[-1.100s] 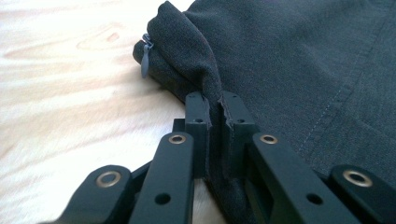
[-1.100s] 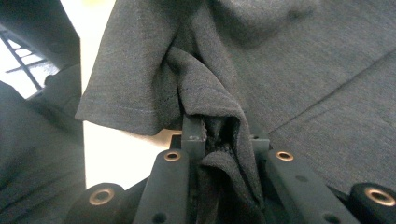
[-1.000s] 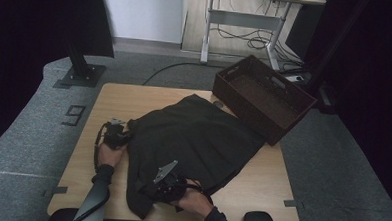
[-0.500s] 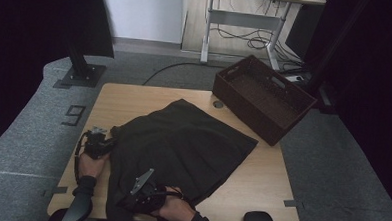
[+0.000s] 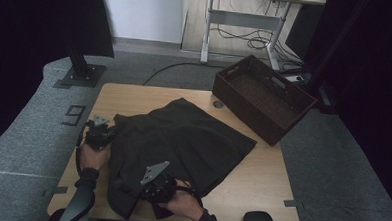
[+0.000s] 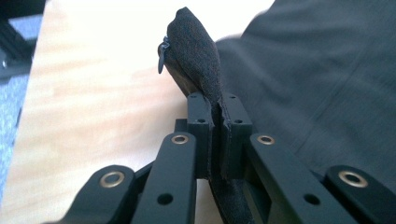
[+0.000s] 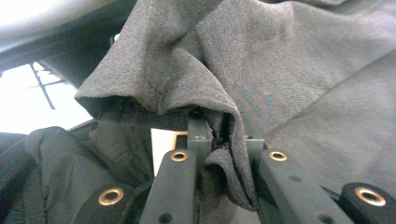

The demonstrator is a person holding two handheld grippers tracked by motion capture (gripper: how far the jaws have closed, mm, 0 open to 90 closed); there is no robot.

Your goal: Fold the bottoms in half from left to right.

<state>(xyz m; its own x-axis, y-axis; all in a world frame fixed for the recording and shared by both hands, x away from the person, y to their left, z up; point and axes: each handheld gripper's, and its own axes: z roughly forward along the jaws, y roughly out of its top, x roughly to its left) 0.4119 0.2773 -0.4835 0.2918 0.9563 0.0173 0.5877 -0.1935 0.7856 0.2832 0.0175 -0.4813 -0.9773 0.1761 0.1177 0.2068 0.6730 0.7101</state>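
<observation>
A dark grey garment (image 5: 182,140) lies spread over the middle of the wooden table (image 5: 260,193). My left gripper (image 5: 100,134) holds its left edge, jaws shut on a fold of cloth (image 6: 196,51) that carries a small zip pull (image 6: 162,50). Up close, the left gripper (image 6: 218,105) has the fold standing up between its pads, above the bare wood. My right gripper (image 5: 156,184) grips the garment's near edge. In its own view the right gripper (image 7: 212,128) is shut on a bunched hem, its jaws having just closed tighter, with cloth (image 7: 303,70) draped over them.
A dark brown woven basket (image 5: 264,98) stands at the table's back right corner, partly over the edge. A round cable hole (image 5: 218,104) sits just left of it. Bare wood lies right of the garment. A black floor stand (image 5: 80,73) is beyond the table's left.
Both grippers have dragged the garment left and towards the near edge, then lifted the held edges a little. The cloth's left side has bunched up.
</observation>
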